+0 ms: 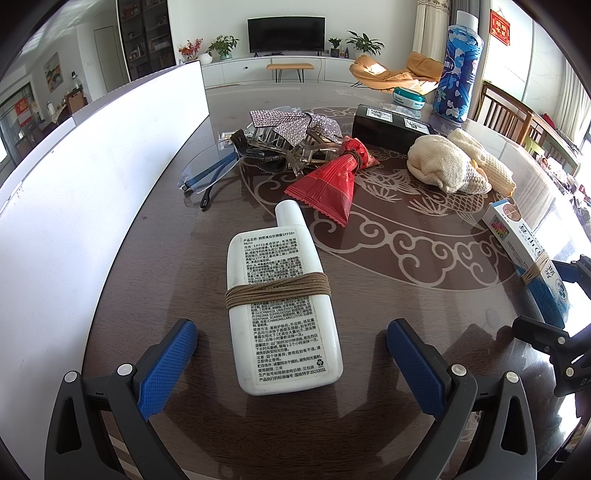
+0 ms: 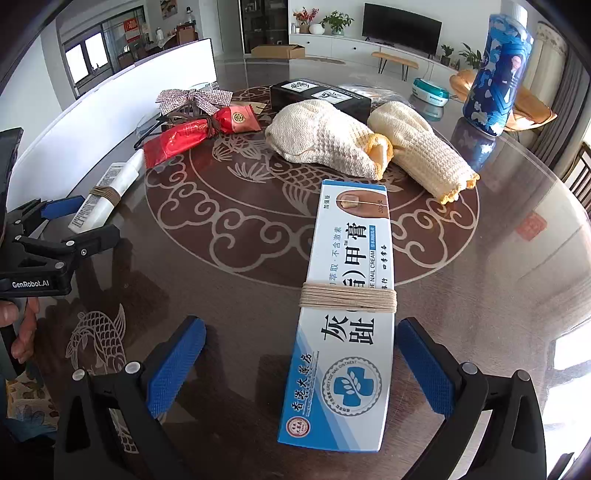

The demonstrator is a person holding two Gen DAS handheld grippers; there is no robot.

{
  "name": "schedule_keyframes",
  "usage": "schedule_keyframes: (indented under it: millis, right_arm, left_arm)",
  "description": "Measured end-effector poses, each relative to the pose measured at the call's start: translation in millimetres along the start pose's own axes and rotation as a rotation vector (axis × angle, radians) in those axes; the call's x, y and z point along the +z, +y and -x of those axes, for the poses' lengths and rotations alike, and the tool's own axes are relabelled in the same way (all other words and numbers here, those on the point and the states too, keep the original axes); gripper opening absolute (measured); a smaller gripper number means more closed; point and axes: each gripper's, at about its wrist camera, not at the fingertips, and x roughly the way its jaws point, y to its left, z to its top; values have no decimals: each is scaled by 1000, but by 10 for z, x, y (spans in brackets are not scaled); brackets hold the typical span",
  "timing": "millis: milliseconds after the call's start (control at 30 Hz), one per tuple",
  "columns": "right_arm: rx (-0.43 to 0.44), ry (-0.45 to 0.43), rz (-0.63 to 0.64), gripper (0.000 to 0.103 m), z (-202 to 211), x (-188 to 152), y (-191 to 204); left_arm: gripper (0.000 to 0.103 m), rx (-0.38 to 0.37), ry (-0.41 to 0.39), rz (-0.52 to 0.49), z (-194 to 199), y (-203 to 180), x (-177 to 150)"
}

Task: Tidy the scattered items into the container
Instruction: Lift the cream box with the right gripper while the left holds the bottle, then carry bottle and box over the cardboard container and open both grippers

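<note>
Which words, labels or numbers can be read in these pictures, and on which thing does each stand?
"SPF50+": white bottle; its other small print is too small to read.
"NAIL CREAM", "灰趾", "甲膏": blue and white box.
"GenRobot.AI": left tool.
Black box labels and red wall sign: blurred.

Between the left tool's (image 1: 291, 369) fingers, the white bottle's (image 1: 280, 314) label reads "SPF50+" and "20232031". The box (image 2: 343, 321) between the right tool's (image 2: 301, 369) fingers reads "NAIL CREAM" and "灰趾". The left tool's body, seen left of the right tool, is marked "GenRobot.AI".
</note>
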Motion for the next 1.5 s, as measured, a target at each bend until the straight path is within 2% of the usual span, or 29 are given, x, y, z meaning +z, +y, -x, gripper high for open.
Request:
schedule_keyframes:
  millis: [233, 300, 367, 467, 633, 667, 700, 733, 767, 800, 867, 1000, 1167, 1333, 1433, 1500]
  right_arm:
    - [2, 38, 2, 103, -12, 36, -3]
    - [14, 94, 21, 103, -34, 97, -11]
    - [47, 186, 51, 103, -73, 195, -43]
    - [116, 301, 4, 101, -104, 334, -192]
    - [113, 389, -5, 87, -71, 461, -268]
    - [101, 405, 7, 77, -77, 455, -245]
    - [89, 421, 15, 64, -87, 440, -225]
    - [66, 424, 31, 59, -80, 428, -203]
    - [45, 421, 49, 45, -60, 421, -183]
    - [53, 419, 51, 42, -35, 413, -178]
    - [78, 397, 42, 42, 60, 414, -181]
    - [67, 324, 65, 42, 336, 469, -152]
    - [83, 295, 73, 42, 497, 613, -118]
    - [132, 204, 61, 42, 722, 1133, 102]
    - [191, 142, 70, 42, 879, 1517, 358]
    - [234, 106, 105, 42, 934, 1803, 665]
  left_arm:
    - [103, 1, 4, -1, -2, -4, 4]
    - [103, 1, 25, -3, -10, -9, 30]
    - [103, -13, 73, -20, -33, -21, 85]
    - [103, -29, 136, -49, -64, -56, 144]
    - [103, -38, 159, -65, -95, -95, 187]
    - [100, -40, 157, -67, -93, -104, 192]
    - [95, -44, 148, -75, -78, -123, 195]
    - [79, -48, 140, -86, -51, -145, 204]
    - [53, -58, 128, -95, -14, -161, 217]
    - [50, -68, 129, -104, 12, -172, 232]
    - [50, -93, 128, -96, 45, -163, 265]
    - [50, -129, 87, -70, 226, -67, 268]
    - [50, -147, 31, -48, 503, 13, 312]
    - [50, -155, -67, 26, 980, 431, 466]
    - [50, -114, -113, 83, 1230, 872, 557]
    - [50, -73, -130, 131, 1347, 1228, 584]
